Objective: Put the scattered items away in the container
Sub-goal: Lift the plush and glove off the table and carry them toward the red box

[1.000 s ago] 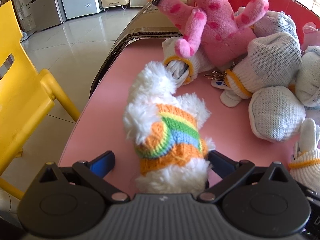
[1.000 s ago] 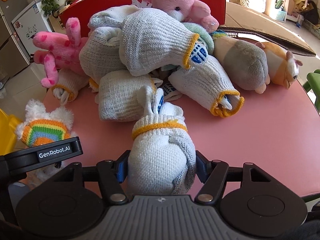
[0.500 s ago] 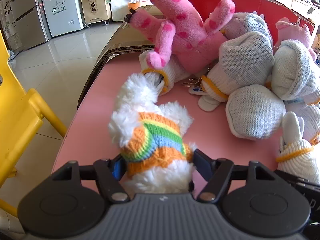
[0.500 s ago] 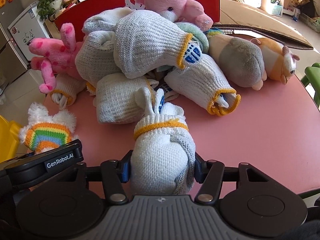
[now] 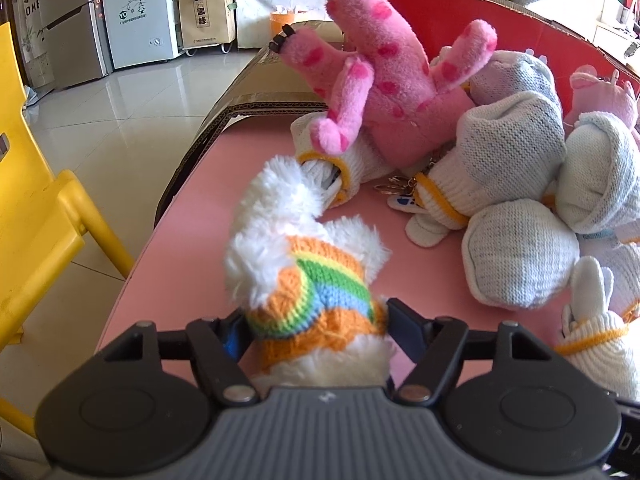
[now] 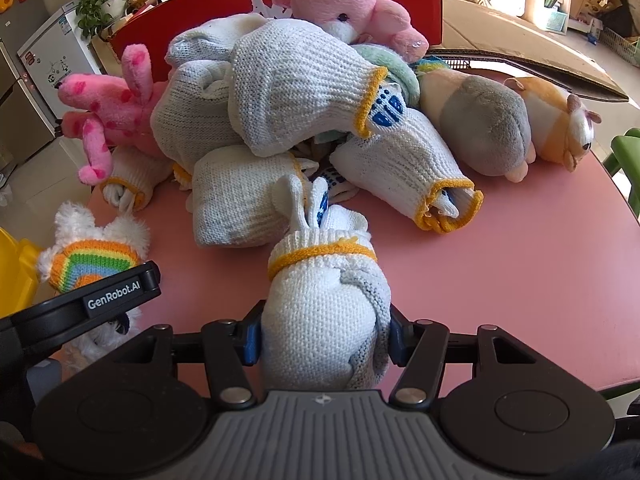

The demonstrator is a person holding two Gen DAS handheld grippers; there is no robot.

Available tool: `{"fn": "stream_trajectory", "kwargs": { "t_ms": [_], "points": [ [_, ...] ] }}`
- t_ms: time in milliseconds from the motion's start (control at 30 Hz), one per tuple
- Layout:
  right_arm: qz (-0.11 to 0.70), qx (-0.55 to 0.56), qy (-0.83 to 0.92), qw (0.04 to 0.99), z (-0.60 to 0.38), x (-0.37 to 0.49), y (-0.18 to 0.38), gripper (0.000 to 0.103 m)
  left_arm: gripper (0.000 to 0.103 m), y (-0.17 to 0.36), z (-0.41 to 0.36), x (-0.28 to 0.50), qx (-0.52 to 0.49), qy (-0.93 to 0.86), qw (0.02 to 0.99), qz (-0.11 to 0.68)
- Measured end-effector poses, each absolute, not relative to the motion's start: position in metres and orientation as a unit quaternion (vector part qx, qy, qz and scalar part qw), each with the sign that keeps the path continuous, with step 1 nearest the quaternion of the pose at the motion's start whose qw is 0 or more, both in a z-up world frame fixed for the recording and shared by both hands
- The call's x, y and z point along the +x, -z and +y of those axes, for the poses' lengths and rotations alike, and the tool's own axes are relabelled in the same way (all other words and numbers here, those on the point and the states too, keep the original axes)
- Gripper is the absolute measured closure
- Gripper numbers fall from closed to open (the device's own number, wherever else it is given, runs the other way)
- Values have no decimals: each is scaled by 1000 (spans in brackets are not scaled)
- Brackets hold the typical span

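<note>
A white fluffy plush toy in a rainbow knitted jumper [image 5: 304,280] lies on the pink table [image 5: 192,248], near its left edge. My left gripper [image 5: 316,320] is shut on the toy's body, with both pads pressed into the knit. The same toy [image 6: 92,264] shows at the lower left of the right wrist view. A rolled white work glove with a yellow cuff [image 6: 324,300] sits between the pads of my right gripper [image 6: 324,336], which is shut on it. The red cardboard box [image 6: 240,8] stands open behind the pile.
Several rolled gloves [image 6: 296,88] are heaped mid-table with a pink spotted plush [image 5: 384,92], a pink bear [image 6: 344,8], a grey plush [image 6: 484,128] and an orange hamster [image 6: 560,124]. A key ring [image 5: 396,188] lies by the gloves. A yellow chair [image 5: 32,220] stands left.
My left gripper's jaws have closed from wide open onto the rainbow plush toy. The right gripper has tightened slightly on the rolled glove. Neither hand has shifted.
</note>
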State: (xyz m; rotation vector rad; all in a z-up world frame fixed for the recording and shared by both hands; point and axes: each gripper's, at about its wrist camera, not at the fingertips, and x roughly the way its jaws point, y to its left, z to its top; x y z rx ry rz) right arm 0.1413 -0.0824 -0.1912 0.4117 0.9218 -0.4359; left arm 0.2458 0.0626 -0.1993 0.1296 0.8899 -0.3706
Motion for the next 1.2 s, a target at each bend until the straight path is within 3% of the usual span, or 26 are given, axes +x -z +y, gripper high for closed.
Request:
{"fn": "stream_trajectory", "kwargs": {
  "t_ms": [200, 1200],
  "points": [
    [438, 196, 209, 852, -83, 142, 191, 45, 42, 198, 59, 245, 53, 200, 880, 428],
    [390, 249, 233, 855, -92, 96, 143, 48, 42, 140, 73, 184, 78, 260, 881, 387]
  ]
}}
